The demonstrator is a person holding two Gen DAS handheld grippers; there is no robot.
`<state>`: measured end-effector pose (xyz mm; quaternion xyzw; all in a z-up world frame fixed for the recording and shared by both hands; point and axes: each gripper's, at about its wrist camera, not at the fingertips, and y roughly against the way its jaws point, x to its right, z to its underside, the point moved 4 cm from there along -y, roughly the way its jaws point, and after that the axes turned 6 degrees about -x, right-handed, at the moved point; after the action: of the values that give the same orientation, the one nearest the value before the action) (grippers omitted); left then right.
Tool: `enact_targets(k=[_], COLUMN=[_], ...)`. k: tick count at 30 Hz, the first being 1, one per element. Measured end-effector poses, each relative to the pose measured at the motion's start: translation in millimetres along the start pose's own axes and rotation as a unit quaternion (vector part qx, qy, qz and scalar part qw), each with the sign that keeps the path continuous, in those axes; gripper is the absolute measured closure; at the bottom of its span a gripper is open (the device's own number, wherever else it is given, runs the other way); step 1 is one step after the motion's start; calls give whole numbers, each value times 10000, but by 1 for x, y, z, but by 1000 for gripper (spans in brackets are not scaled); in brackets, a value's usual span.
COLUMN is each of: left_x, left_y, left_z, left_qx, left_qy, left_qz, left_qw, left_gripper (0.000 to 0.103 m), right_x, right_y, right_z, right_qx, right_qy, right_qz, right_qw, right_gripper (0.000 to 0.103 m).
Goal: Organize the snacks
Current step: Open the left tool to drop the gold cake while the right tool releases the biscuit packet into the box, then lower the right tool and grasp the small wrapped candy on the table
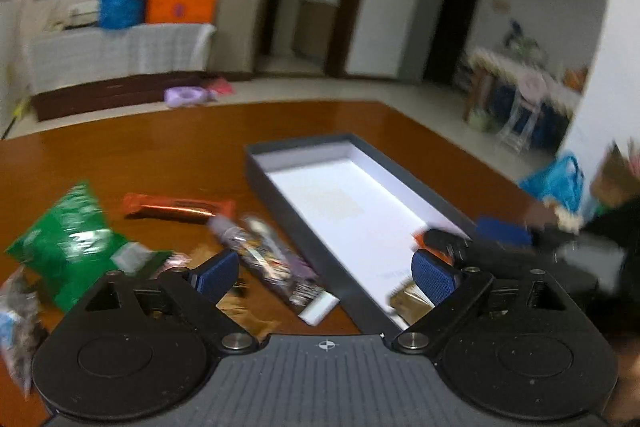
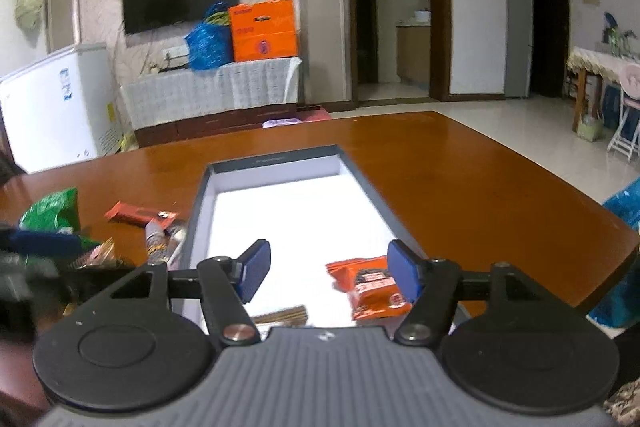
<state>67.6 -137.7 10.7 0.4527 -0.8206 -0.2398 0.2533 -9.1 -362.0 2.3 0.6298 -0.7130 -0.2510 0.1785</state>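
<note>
By the left edge of the surface point(image 2: 460, 167) lie a green bag point(image 1: 64, 243), an orange bar point(image 1: 176, 209) and a blurry long packet point(image 1: 276, 267). The left gripper point(image 1: 326, 273) hangs there, jaws wide open and empty. The far side is bare. The right gripper point(image 2: 330, 273), open too, is over the gray box point(image 2: 276, 159), just beside an orange snack pack point(image 2: 368, 285) inside.

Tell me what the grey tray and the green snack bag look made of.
Grey tray: probably rigid cardboard, with matte dark walls, crisp edges and a white lining. Green snack bag: likely glossy plastic or foil film, crinkled, with bright glints.
</note>
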Motion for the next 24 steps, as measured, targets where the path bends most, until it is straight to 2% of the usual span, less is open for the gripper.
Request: enact_targets(k=[3, 9, 12, 16, 24], left_x=[-20, -48, -57, -61, -70], left_y=[18, 39, 44, 53, 53], left_z=[3, 13, 17, 21, 22], left_qx=[237, 340, 247, 381, 255], left_qy=[153, 192, 85, -238, -103], left_qz=[-230, -617, -805, -1090, -1026], left_qw=[9993, 9973, 9964, 9930, 9943], left_gripper=[8, 8, 8, 7, 7], right_x=[-9, -25, -33, -48, -73], right_y=[0, -1, -1, -1, 16], right_z=[4, 9, 10, 12, 18], right_qx=[-83, -215, -216, -231, -337], right_qy=[120, 157, 220, 281, 281], right_qz=[-42, -128, -167, -275, -578], right_qw=[9999, 9996, 9994, 9990, 9974], right_gripper=[37, 37, 37, 37, 37])
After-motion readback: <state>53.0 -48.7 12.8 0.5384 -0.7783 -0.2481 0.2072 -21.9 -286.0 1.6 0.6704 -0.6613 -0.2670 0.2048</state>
